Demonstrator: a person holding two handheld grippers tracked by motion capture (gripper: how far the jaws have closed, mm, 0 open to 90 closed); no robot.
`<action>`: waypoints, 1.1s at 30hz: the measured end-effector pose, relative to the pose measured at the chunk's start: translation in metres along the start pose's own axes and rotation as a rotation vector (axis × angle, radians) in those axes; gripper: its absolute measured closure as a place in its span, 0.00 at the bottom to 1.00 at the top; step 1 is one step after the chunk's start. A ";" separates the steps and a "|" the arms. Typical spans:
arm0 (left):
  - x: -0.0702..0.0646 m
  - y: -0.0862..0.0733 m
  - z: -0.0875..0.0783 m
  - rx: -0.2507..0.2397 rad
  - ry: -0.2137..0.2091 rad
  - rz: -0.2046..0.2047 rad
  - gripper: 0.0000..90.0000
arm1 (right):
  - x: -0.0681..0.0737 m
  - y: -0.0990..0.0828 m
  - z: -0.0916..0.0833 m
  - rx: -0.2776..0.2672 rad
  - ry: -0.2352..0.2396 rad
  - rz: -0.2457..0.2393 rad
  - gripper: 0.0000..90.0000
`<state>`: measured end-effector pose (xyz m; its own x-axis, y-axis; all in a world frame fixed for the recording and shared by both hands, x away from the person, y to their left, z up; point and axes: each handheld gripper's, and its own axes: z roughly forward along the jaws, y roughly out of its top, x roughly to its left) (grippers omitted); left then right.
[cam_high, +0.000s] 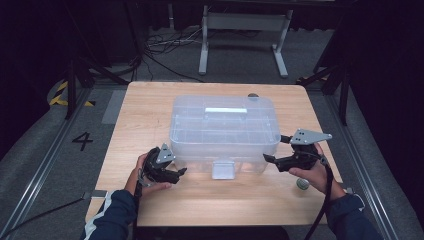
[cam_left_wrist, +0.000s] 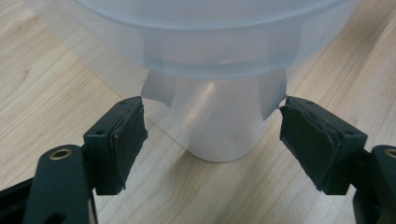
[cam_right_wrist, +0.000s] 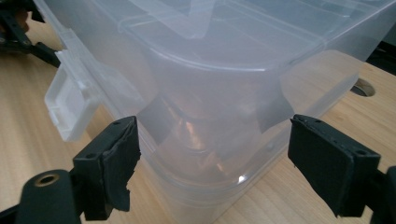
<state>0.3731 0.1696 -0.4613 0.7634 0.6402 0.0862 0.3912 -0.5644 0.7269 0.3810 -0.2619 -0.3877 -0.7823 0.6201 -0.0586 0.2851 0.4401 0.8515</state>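
A clear plastic storage box with its lid on stands in the middle of the wooden table; a latch tab hangs at its front. My left gripper is at the box's front left corner, open. In the left gripper view my left gripper straddles that rounded corner of the box, pads apart from it. My right gripper is at the front right corner, also open. In the right gripper view my right gripper flanks the box without pressing; the latch tab shows at left.
A small green round object lies by the right hand near the table's front right. A cable hole sits at the table's far edge behind the box. A white table frame and floor cables lie beyond.
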 end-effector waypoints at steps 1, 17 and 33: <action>0.000 0.002 0.002 -0.001 -0.001 0.000 0.26 | -0.002 0.000 0.001 0.003 -0.013 0.003 0.20; 0.008 0.015 0.013 -0.008 0.000 0.001 0.25 | -0.016 -0.001 0.004 0.005 -0.045 0.023 0.21; 0.014 0.021 0.019 -0.018 0.003 -0.002 0.24 | -0.015 -0.001 0.004 0.008 -0.071 0.026 0.22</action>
<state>0.4014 0.1565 -0.4575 0.7607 0.6432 0.0870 0.3833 -0.5533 0.7396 0.3948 -0.2693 -0.3900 -0.7338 0.6754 -0.0735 0.3090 0.4281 0.8493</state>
